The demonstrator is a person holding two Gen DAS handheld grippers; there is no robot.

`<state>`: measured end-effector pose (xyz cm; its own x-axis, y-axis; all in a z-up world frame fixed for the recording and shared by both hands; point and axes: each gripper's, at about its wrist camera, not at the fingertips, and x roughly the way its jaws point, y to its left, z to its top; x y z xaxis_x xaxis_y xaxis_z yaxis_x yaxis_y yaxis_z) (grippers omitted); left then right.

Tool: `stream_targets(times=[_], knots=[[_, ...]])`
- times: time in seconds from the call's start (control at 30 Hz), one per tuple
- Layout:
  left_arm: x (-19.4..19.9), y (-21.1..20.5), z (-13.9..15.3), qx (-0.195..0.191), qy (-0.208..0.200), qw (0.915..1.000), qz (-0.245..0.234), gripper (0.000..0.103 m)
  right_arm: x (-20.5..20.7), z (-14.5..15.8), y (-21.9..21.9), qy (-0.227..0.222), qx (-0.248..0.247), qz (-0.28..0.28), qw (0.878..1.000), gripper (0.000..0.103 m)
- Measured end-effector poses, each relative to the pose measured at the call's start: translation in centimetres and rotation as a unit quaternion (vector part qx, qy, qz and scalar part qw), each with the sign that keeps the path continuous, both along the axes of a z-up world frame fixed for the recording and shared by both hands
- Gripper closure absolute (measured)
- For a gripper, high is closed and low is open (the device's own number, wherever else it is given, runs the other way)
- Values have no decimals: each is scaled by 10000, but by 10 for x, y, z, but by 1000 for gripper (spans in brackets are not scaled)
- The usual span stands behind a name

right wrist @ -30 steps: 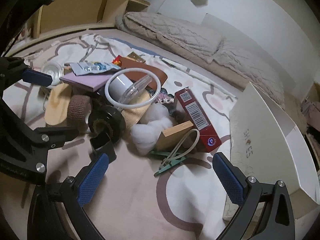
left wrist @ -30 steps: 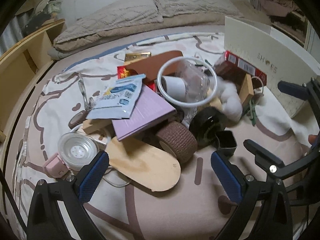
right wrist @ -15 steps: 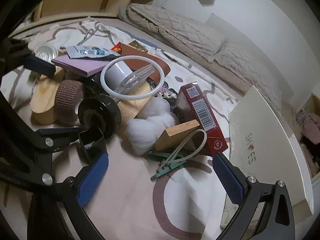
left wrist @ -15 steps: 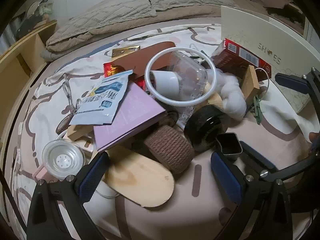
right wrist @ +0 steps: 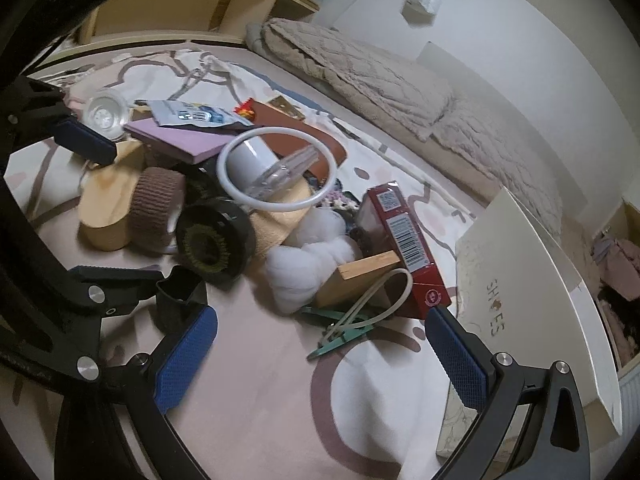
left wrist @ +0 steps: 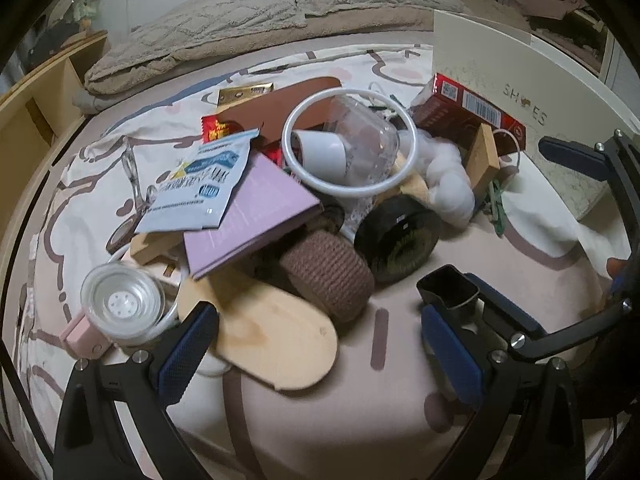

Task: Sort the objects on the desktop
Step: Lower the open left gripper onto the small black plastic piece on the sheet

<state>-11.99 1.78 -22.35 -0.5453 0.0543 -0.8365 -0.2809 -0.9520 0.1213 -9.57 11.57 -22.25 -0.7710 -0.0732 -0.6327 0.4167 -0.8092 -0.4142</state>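
Left gripper [left wrist: 316, 348] and right gripper [right wrist: 320, 354] both spread wide, empty, low over the patterned bedsheet [right wrist: 360, 400]. Just beyond them: small black plastic cup [left wrist: 450, 286], ribbed brown knitted roll [left wrist: 328, 270], then white plastic ring [left wrist: 348, 148] atop the pile.

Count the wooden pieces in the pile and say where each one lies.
3 that show. A rounded wooden board lies at the pile's near edge, a wooden block leans beside the red box, and a small wooden piece pokes out under the purple book. The clutter may hide more.
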Motion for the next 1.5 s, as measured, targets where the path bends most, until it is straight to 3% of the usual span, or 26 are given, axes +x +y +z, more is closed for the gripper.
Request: stream_targets(times=[0.37,0.77,1.07,1.2,1.5], knots=[[23,-5,5,65,-147,9998,-77,1,19,8,-1,27,-33,205,9998,0],[62,-27,16,623,-313,9976,-18,1,40,22,-5,-137,-345,622,9974,0],[61,-59,17,1548,-637,9845,528,1,41,19,-9,-428,-447,794,9949,0],[59,-67,20,1879,-643,9778,674,1,30,21,3,-697,-805,596,9925,0],[62,-44,15,1674,-729,9826,333,1,-5,19,40,-1211,-1872,-134,9747,0]])
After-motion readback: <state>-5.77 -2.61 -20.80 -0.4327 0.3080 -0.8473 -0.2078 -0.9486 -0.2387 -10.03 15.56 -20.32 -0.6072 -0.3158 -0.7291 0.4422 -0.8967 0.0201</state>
